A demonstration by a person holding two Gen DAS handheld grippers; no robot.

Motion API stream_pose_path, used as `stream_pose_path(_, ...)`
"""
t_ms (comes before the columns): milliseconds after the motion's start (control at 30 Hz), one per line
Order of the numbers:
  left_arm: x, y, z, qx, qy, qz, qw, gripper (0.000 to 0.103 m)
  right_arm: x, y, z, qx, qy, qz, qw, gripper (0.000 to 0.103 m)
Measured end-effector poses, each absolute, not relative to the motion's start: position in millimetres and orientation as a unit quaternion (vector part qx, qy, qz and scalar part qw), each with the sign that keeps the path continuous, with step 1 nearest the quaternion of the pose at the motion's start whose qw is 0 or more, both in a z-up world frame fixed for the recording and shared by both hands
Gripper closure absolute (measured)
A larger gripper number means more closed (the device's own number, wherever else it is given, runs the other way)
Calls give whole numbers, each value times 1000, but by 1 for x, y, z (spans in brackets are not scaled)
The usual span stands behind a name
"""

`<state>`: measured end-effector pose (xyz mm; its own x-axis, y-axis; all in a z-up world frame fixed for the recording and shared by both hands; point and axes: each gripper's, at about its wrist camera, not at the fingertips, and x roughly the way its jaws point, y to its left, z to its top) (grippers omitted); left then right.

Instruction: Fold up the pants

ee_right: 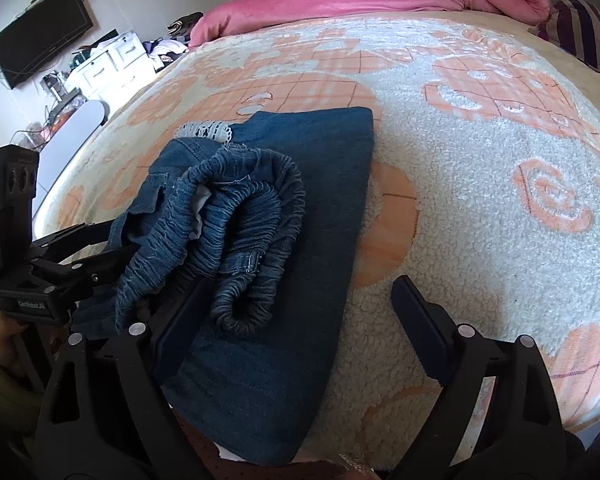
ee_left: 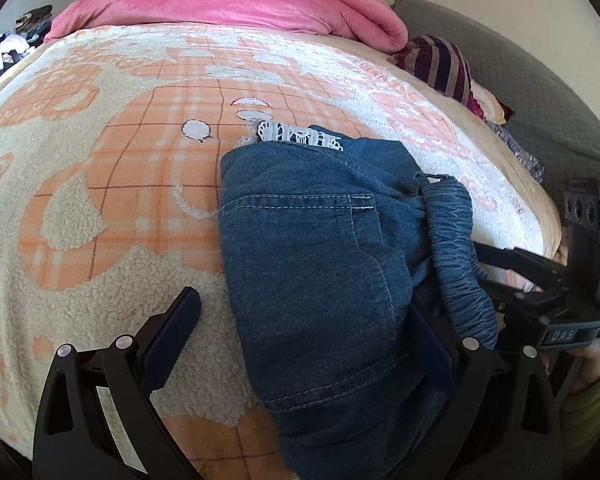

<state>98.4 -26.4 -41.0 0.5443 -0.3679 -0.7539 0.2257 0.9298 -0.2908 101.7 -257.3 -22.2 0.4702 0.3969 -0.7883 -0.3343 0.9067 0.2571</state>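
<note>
Denim pants (ee_left: 320, 248) folded into a bundle on the bed's fleece blanket (ee_left: 100, 200), elastic waistband (ee_right: 236, 224) bunched on top, left claw (ee_left: 300, 332) and right claw (ee_right: 296, 328) both wide, gripping nothing; likely to spring open if released unevenly.

Left gripper (ee_left: 300, 328) fingers spread wide, right gripper (ee_right: 296, 312) fingers likewise apart, both angled downward

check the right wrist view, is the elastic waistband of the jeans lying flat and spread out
No, the elastic waistband is bunched in a curled heap on top of the folded denim jeans.
</note>
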Motion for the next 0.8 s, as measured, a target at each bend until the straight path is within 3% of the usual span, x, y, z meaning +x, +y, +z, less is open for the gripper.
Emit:
stream_pose_path(100, 98, -28, -41, -88, 443, -176, 875, 12, 103, -257, -25, 39, 469, 219, 855, 21)
stream_pose_path(167, 99, -30, -40, -100, 441, -191, 871, 30, 103, -255, -24, 40, 467, 233, 852, 33)
stream_pose_path(200, 100, -31, -40, -101, 441, -191, 871, 30, 103, -255, -23, 42, 467, 241, 850, 45)
stream_pose_path(233, 100, -33, -40, -99, 441, -192, 871, 31, 103, -252, -24, 45, 467, 249, 847, 48)
stream_pose_path(267, 100, -33, -40, -98, 440, -195, 871, 35, 102, -252, -23, 43, 466, 249, 848, 50)
stream_pose_path(367, 101, -31, -41, -105, 440, -199, 869, 36, 104, -253, -24, 50, 467, 253, 846, 50)
stream_pose_path(467, 102, -30, -45, -118, 438, -200, 869, 30, 109, -256, -28, 72, 471, 256, 841, 45)
stream_pose_path(567, 103, -30, -46, -119, 438, -200, 868, 30, 108, -253, -27, 62, 469, 255, 843, 47)
stream_pose_path(600, 102, -31, -45, -115, 437, -199, 870, 34, 107, -251, -26, 56, 466, 256, 845, 52)
stream_pose_path(633, 101, -33, -45, -109, 437, -199, 870, 39, 105, -250, -25, 53, 463, 262, 845, 68)
stream_pose_path(700, 99, -39, -40, -84, 433, -202, 874, 57, 97, -239, -18, 25, 445, 265, 855, 75)
stream_pose_path(800, 91, -46, -29, -58, 418, -204, 883, 65, 86, -224, -9, -26, 419, 258, 871, 82)
